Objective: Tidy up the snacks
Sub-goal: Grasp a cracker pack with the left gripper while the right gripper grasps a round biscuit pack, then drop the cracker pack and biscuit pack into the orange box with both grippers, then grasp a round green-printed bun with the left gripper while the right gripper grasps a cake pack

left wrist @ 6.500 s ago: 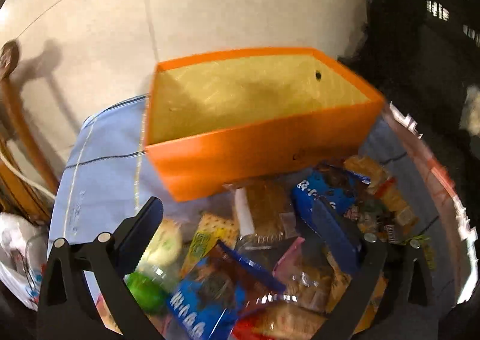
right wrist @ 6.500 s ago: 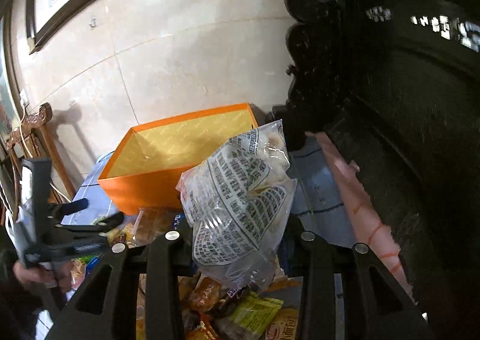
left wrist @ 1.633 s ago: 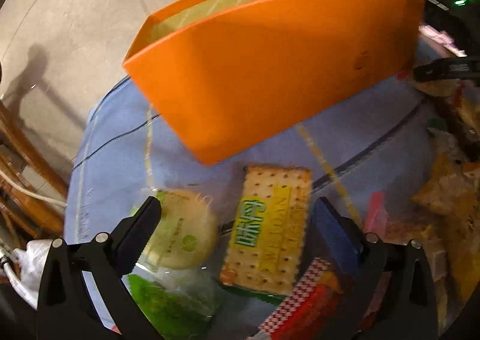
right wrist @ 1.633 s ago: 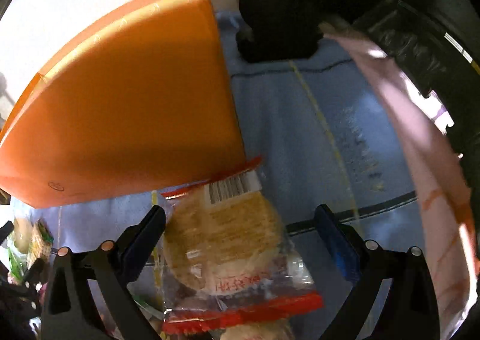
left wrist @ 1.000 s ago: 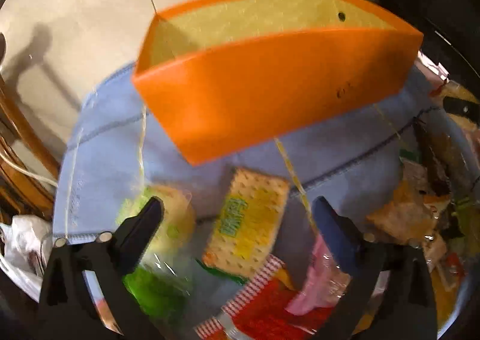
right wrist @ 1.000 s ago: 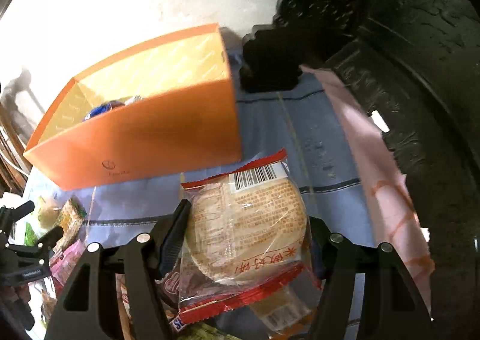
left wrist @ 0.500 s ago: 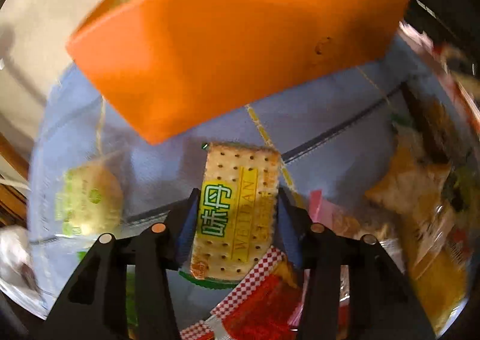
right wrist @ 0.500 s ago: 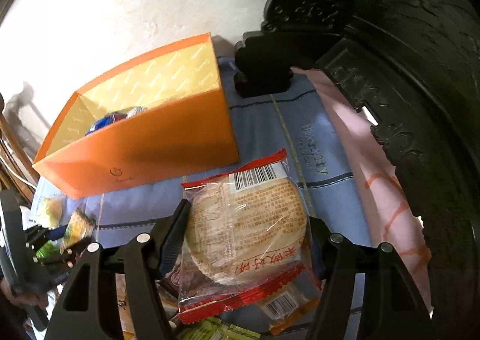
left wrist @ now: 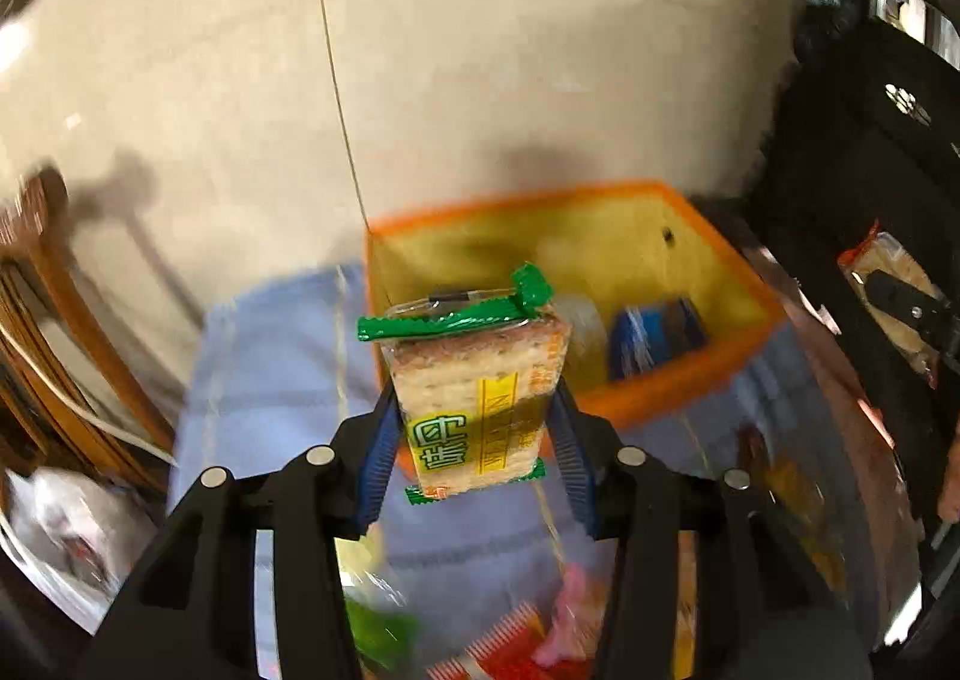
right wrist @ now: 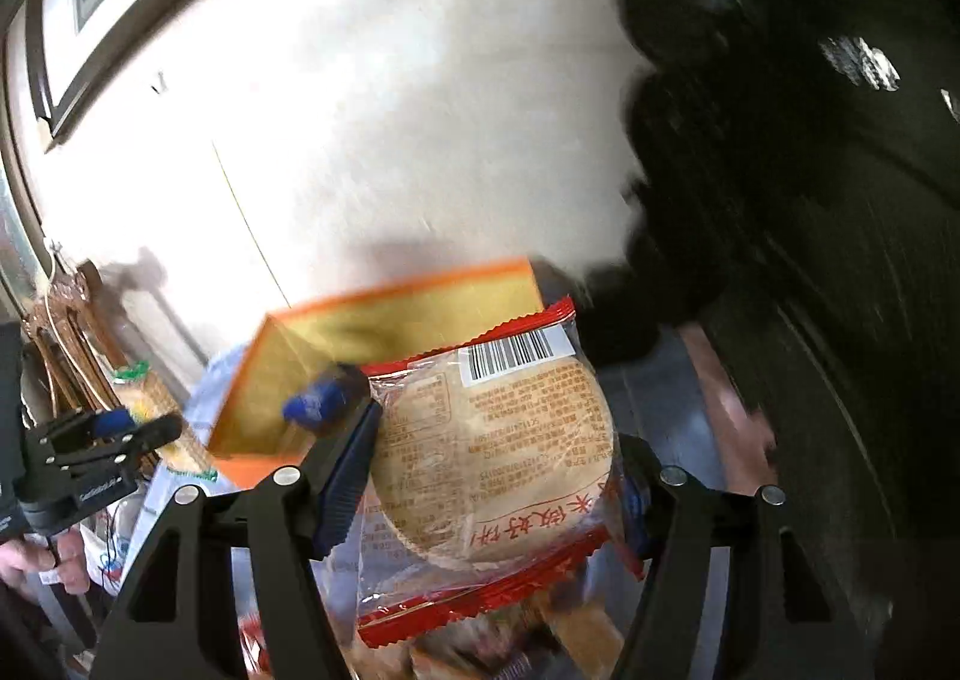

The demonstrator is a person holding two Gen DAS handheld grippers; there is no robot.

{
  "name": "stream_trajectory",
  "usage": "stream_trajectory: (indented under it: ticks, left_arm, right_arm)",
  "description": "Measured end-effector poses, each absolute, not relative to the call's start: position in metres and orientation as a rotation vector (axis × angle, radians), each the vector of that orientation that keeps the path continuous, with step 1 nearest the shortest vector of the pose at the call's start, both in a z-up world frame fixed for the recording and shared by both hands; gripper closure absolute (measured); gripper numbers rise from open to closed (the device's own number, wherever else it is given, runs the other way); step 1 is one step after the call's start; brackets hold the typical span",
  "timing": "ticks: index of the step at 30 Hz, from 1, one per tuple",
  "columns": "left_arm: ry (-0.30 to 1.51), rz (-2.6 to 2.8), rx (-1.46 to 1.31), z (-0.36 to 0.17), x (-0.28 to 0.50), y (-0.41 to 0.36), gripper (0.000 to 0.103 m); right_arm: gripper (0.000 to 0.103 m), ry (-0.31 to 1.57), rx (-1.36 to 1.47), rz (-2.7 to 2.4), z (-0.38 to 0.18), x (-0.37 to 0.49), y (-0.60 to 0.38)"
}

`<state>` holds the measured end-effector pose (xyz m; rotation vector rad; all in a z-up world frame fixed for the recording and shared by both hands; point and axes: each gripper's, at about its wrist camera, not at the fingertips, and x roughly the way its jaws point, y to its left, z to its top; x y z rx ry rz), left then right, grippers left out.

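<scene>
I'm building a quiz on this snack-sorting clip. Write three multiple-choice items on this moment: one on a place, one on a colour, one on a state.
1. Where is the blue packet?
A. inside the orange box
B. on the wooden chair
C. in the left claw

2. What colour are the sealed ends of the cracker pack?
A. red
B. green
C. blue

3. What state is the right claw in?
A. open and empty
B. shut on a blue packet
C. shut on the round cake packet

Answers:
1. A: in the left wrist view the blue packet lies within the box walls.
2. B: green crimped strips run along the top and bottom of the pack that the left claw holds.
3. C: the fingers press both sides of the red-edged packet with the barcode, which is held up in the air.
</scene>
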<state>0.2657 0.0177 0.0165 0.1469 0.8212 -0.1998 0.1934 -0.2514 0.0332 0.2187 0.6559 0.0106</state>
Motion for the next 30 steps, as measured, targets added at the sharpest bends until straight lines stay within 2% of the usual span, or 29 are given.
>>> stream_trajectory:
  ticks: [4,9,10,11,12,14,18,22,25,30]
  left_arm:
    - [0.821,-0.189,0.032,0.033,0.298,0.025,0.057]
    - [0.839,-0.185,0.0,0.028,0.319,0.028,0.055]
    - [0.818,-0.181,-0.021,0.022,0.318,0.029,0.038]
    - [0.789,-0.135,-0.018,0.018,0.316,0.031,0.004]
    - [0.758,-0.078,-0.008,0.008,0.313,0.03,0.004]
    - [0.721,-0.005,0.05,-0.001,0.3,0.036,0.004]
    - [0.796,-0.013,0.118,-0.027,0.272,0.065,0.004]
    - [0.918,0.036,0.165,-0.077,0.24,0.114,0.004]
    - [1.017,0.025,0.092,-0.11,0.226,0.154,0.004]
    - [0.978,-0.125,0.103,-0.119,0.214,0.158,0.004]
  right_arm:
    - [0.036,0.654,0.213,0.03,0.048,0.234,-0.242]
    - [0.035,0.681,0.187,0.031,0.041,0.273,-0.23]
    - [0.03,0.704,0.182,0.047,0.034,0.281,-0.228]
    - [0.011,0.722,0.165,0.048,0.028,0.285,-0.227]
    - [0.003,0.737,0.142,0.035,0.022,0.284,-0.226]
    - [0.004,0.751,0.13,0.035,0.012,0.274,-0.229]
    - [0.004,0.847,0.075,-0.012,-0.028,0.223,-0.249]
    - [0.004,0.974,0.053,-0.06,-0.083,0.164,-0.266]
    - [0.004,1.057,0.071,-0.103,-0.123,0.132,-0.277]
    - [0.004,1.11,0.053,-0.129,-0.158,0.116,-0.279]
